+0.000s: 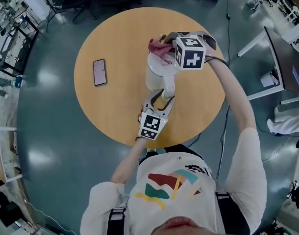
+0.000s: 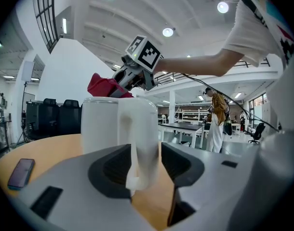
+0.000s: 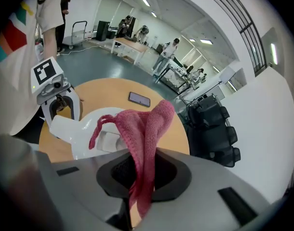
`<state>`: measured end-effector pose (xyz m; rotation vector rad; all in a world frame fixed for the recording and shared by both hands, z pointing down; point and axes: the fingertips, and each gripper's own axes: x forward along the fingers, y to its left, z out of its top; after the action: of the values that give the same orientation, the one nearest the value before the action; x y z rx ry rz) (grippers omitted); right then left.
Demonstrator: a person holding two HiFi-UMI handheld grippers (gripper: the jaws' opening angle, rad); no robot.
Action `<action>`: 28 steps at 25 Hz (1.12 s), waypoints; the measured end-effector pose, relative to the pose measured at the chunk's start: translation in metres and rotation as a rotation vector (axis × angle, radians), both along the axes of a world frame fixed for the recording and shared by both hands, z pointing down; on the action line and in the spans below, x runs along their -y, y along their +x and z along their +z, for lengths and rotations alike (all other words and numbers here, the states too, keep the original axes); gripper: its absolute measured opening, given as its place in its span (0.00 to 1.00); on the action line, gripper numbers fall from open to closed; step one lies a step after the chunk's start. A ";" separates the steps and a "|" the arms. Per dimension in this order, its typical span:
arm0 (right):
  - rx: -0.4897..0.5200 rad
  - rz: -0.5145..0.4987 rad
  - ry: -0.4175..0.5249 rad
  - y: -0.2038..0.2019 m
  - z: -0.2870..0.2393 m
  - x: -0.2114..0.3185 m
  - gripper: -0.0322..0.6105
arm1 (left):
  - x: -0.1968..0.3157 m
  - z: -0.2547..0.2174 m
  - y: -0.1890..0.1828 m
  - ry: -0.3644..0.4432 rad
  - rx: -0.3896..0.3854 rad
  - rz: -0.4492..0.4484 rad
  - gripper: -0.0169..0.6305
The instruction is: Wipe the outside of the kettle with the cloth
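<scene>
A white kettle [image 1: 154, 73] stands near the middle of the round wooden table [image 1: 110, 114], its handle [image 1: 169, 85] turned toward me. My left gripper [image 1: 161, 98] is open, and the handle [image 2: 143, 129] stands between its jaws with a little room at the sides. My right gripper [image 1: 167, 41] hangs over the kettle's top, shut on a pink knitted cloth [image 1: 158, 47]. In the right gripper view the cloth [image 3: 147, 129] spills out of the jaws above the kettle's lid [image 3: 89, 129]. The left gripper view shows the cloth [image 2: 102, 86] just above the kettle's rim.
A dark phone [image 1: 99, 72] lies flat on the table's left part. The table's front edge is close below my left hand. Black office chairs [image 1: 81, 1] stand beyond the far edge, and white desks [image 1: 282, 58] stand on the teal floor to the right.
</scene>
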<state>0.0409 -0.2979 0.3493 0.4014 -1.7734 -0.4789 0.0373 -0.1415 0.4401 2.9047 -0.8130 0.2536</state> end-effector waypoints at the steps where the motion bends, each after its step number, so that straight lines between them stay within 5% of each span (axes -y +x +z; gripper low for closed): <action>1: -0.016 -0.007 -0.005 -0.003 0.001 0.003 0.11 | 0.002 0.002 -0.002 -0.004 0.002 -0.002 0.38; 14: -0.236 -0.098 0.001 -0.017 0.011 -0.016 0.11 | -0.003 0.012 0.002 -0.021 0.020 0.044 0.38; 21: -0.270 -0.127 -0.006 -0.026 0.013 -0.053 0.11 | -0.020 0.011 -0.018 -0.024 0.023 0.026 0.38; 28: -0.196 -0.062 -0.014 -0.037 0.007 -0.075 0.11 | -0.011 0.005 -0.060 -0.015 0.018 -0.019 0.38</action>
<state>0.0042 -0.2229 0.3567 0.2800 -1.6016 -0.5318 -0.0223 -0.1308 0.4451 2.8833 -0.8381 0.2838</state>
